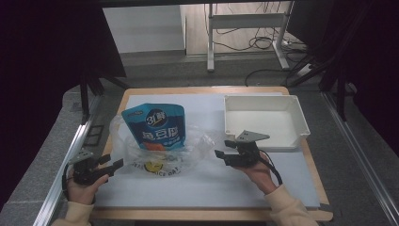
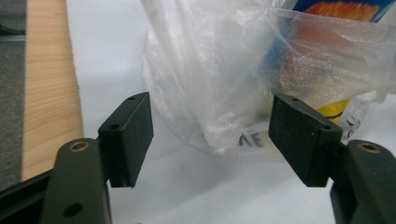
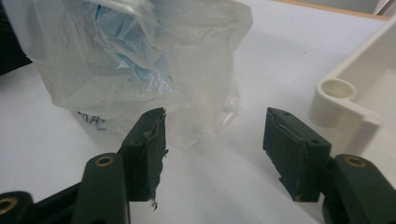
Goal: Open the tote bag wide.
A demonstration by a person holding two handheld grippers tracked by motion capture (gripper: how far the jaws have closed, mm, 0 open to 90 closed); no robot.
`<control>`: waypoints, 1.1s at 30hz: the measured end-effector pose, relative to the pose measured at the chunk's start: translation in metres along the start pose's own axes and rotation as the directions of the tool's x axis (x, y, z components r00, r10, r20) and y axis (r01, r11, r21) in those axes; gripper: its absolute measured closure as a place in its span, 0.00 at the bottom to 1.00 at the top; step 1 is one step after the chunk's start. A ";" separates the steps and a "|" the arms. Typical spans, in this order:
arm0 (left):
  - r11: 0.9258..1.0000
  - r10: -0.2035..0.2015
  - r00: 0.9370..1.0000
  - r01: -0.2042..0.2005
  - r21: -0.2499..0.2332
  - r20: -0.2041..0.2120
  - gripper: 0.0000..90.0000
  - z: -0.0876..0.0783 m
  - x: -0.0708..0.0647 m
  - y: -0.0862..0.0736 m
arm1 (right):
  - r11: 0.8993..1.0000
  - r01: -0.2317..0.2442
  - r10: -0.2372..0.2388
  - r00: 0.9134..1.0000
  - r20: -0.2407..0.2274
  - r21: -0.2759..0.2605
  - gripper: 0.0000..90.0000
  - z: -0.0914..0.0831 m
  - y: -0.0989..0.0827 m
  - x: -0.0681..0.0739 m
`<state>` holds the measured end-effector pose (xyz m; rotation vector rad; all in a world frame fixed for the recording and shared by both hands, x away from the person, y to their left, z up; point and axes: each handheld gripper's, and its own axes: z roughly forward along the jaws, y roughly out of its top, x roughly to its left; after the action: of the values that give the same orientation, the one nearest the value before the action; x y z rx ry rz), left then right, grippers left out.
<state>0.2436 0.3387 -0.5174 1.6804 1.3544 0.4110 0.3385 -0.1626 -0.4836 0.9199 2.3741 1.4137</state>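
A blue snack pouch (image 1: 155, 127) stands inside a crumpled clear plastic bag (image 1: 162, 153) on the white mat. My left gripper (image 1: 112, 161) is just left of the bag, open, with nothing between its pads. In the left gripper view the bag (image 2: 224, 70) lies just beyond the gripper (image 2: 212, 140), and the pouch (image 2: 345, 9) shows through the film. My right gripper (image 1: 225, 148) is just right of the bag, open and empty. In the right gripper view the bag (image 3: 130, 60) sits ahead and to the left of the gripper (image 3: 215, 140), apart from the pads.
A white plastic tray (image 1: 288, 101) sits at the back right of the mat, close behind the right gripper; its corner (image 3: 355, 93) is near the right jaw. The wooden table edge (image 2: 46, 84) runs along the left. Bare mat lies in front of the bag.
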 end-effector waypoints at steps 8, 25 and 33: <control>0.999 -0.005 1.000 0.004 -0.051 -0.019 0.33 -0.018 0.001 0.007 | 0.998 -0.039 0.040 0.999 0.008 -0.042 0.39 -0.029 0.000 -0.002; 0.992 0.093 0.993 -0.086 -0.093 0.072 0.79 -0.026 -0.033 0.048 | 0.991 -0.029 0.024 0.999 -0.039 -0.131 0.48 -0.041 0.041 0.009; 0.991 0.101 0.992 -0.094 -0.090 0.080 0.78 -0.019 -0.039 0.053 | 0.989 -0.019 0.015 0.999 -0.029 -0.147 0.49 -0.033 0.052 0.010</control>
<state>0.2482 0.3132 -0.4542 1.6779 1.1804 0.4439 0.3353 -0.1619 -0.4209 0.8893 2.2503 1.5932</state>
